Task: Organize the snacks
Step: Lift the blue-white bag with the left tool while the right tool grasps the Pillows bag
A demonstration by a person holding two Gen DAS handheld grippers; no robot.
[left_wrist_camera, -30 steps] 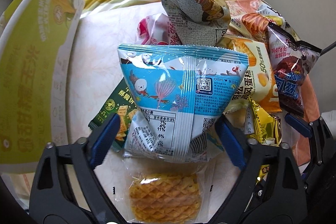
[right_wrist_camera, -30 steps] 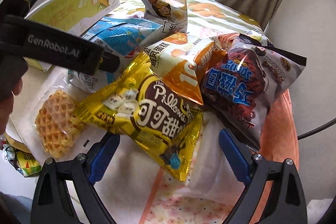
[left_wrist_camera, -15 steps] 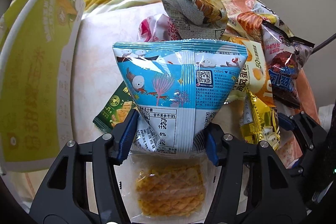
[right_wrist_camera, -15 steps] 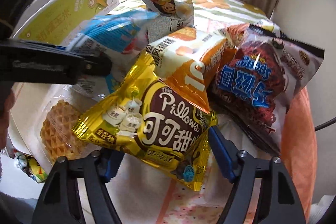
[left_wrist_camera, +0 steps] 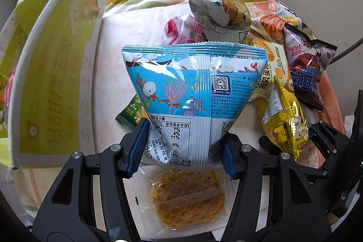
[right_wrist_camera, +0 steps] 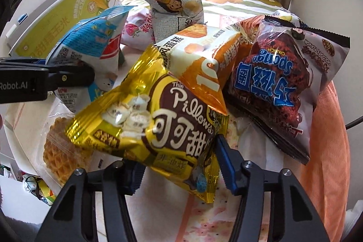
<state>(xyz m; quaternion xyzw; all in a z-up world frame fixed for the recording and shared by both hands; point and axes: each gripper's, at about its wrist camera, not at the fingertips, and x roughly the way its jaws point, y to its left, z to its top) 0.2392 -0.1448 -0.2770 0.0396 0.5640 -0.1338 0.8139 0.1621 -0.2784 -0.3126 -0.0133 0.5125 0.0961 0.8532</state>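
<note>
Curtains and a pale window filled the top of both views, above a table under a floral pink cloth [right_wrist_camera: 245,142] heaped with snack packets. At the centre of the left wrist view the left gripper [left_wrist_camera: 181,151] had its blue pads pressed on the pinched lower end of a glossy blue bag [left_wrist_camera: 192,87], printed "OISHI" beside a QR code and a nutrition table; its jaws had just been closing on it. Below it lay a round waffle [left_wrist_camera: 188,199] in clear wrap, and a dark green packet [left_wrist_camera: 131,112] peeked from behind the bag's left edge. A tall yellow-green carton [left_wrist_camera: 52,74] with a cartoon bear curved down the left side. In the right wrist view the right gripper [right_wrist_camera: 179,171] had been narrowing too, and its pads clamped the lower edge of a crinkly gold foil bag [right_wrist_camera: 145,119] reading "Thin Pillows". Behind it leaned an orange-and-cream chiffon cake packet [right_wrist_camera: 197,53], and to the right a dark packet [right_wrist_camera: 279,74] marked "Sponge Crunch". A grey crimped bag [right_wrist_camera: 174,6] stood at the top, beside a pink strawberry packet [right_wrist_camera: 138,31].
</note>
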